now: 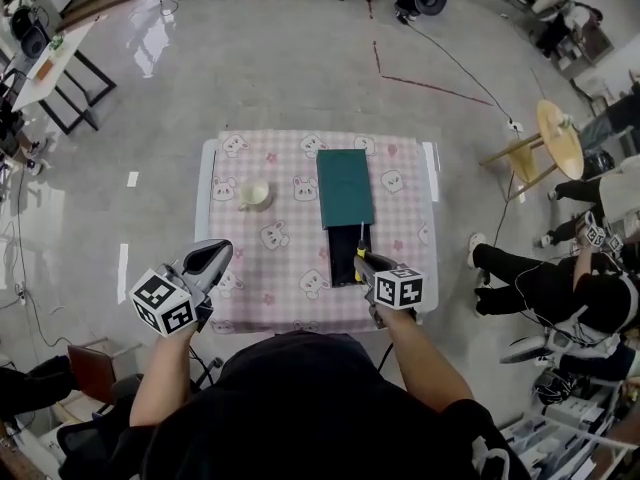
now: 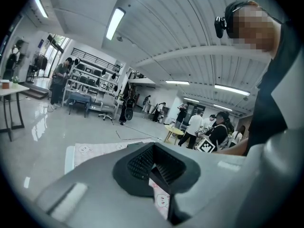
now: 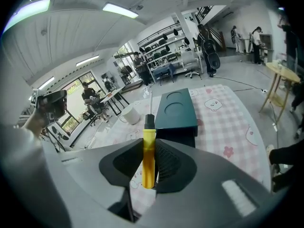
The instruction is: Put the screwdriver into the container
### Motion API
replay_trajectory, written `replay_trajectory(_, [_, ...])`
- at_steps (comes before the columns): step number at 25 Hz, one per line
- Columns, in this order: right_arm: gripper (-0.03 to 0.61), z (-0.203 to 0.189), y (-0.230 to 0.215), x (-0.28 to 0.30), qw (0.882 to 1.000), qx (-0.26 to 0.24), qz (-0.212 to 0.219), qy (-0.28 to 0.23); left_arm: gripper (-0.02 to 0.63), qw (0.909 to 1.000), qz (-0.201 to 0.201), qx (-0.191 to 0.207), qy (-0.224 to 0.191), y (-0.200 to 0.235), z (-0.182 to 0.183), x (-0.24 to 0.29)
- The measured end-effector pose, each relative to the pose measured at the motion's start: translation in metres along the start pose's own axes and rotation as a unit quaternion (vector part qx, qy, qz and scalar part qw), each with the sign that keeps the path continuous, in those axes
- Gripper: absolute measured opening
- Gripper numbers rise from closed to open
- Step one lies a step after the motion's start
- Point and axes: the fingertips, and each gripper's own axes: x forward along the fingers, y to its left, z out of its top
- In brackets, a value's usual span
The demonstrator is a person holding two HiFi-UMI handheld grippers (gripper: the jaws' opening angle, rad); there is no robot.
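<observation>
Head view gives us one bench (image 1: 290,268) under a pink checked cloth, and on it one container (image 1: 345,186). A teal top covers the container's far part, and its dark near end looks open. We hold two hand-held grippers. The left hand-held gripper (image 1: 212,258) hangs off the bench's near left corner, clenched on nothing. The right hand-held gripper (image 1: 364,264) is over the container's near end, grasping the one screwdriver (image 1: 360,242) by its yellow handle. One pale cup (image 1: 254,193) stands to the left of the container, apart from it.

Right gripper view shows the screwdriver (image 3: 149,148) upright between the jaws, its shaft pointing away toward the teal top (image 3: 178,109).

We judge the main risk to be the tip catching the teal top's edge or the rim if we come in too flat. Letting go too soon would drop it on the cloth.
</observation>
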Motion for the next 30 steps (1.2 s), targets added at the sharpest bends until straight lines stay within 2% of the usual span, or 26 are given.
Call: replay_trajectory(30, [0.106, -0.048, -0.024, 0.050, 0.997, 0.009, 0.010, 0.078, 0.000, 0.9994, 0.013, -0.024, 0.020, 0.012, -0.020, 0.017])
